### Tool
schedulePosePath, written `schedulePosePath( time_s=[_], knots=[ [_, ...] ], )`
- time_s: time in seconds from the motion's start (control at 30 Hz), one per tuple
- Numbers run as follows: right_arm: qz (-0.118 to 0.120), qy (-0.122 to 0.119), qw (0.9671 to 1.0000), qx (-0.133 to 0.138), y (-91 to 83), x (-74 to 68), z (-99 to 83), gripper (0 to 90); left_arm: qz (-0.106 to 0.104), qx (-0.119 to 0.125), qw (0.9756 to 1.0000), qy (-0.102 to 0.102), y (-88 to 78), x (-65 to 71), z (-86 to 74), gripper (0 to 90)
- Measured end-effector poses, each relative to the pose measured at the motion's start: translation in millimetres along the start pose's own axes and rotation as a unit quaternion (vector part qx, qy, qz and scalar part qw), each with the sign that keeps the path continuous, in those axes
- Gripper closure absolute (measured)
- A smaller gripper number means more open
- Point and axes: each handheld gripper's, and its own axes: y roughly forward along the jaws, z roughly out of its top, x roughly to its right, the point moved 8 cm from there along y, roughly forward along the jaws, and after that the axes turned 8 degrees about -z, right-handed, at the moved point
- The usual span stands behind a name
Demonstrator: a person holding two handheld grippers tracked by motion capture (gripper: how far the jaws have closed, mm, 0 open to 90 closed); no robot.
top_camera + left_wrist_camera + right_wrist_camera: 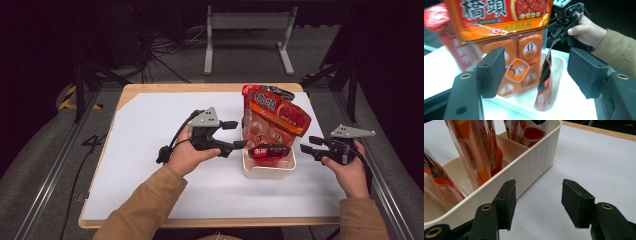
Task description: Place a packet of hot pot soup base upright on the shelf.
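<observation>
On the white surface [150, 150] we see a tub [267, 170] of orange packets [272, 120]; left tongs [235, 135] and right tongs [309, 144] both stand apart, holding nothing.

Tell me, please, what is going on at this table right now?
A person is packing red-orange snack pouches upright into a white bin on the table. The left gripper sits beside the bin, jaws open, with nothing pressed between its pads. The right gripper waits open on the bin's other side, also empty. A small dark red packet stands at the bin's near end.
</observation>
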Motion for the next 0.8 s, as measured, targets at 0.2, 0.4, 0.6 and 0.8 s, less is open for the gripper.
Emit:
schedulePosePath(
  time_s=[0.2, 0.4, 0.6, 0.8],
  knots=[
    [0.004, -0.005, 1.0000, 0.004, 0.2, -3.2, 3.7, 45.3, 0.034, -0.006, 0.9994, -0.006, -30.8, -3.9, -1.3, 25.7],
    [0.005, -0.003, 0.9999, 0.009, -2.7, -3.7, 4.0, 46.8, 0.065, -0.020, 0.9976, -0.015, -59.9, -10.2, -10.3, 21.1],
    [0.003, -0.003, 0.9999, 0.014, -4.9, -3.3, 4.3, 46.3, 0.087, -0.022, 0.9956, -0.028, -82.5, -14.5, -22.5, 19.7],
    [0.001, -0.007, 0.9999, 0.016, -5.4, -4.1, 3.8, 45.3, 0.112, -0.025, 0.9925, -0.042, -108.5, -19.0, -41.3, 18.8]
  ],
)
